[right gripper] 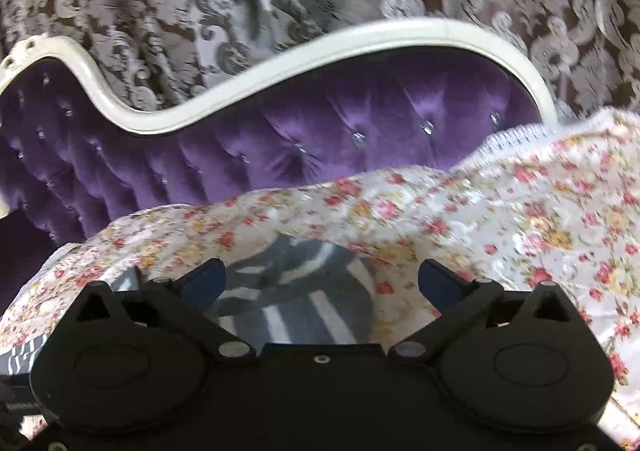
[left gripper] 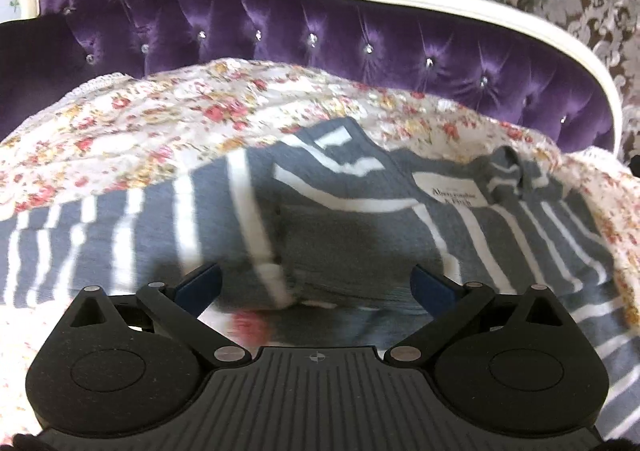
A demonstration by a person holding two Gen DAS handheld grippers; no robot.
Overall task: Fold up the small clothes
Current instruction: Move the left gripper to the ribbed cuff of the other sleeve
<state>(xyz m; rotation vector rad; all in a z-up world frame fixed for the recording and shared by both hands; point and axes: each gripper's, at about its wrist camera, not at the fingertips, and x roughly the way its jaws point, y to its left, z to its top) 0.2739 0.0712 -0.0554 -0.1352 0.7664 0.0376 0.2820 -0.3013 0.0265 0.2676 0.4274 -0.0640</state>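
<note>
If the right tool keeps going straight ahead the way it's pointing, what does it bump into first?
Probably the grey striped garment. It lies right between the open right tool fingers, on the flowery cover. Depth is hard to judge, so a shallower path could reach the cover just beyond it instead.

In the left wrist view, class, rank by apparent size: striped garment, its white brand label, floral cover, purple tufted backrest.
1. Striped garment
2-3. Floral cover and purple tufted backrest: too close to rank
4. White brand label
</note>
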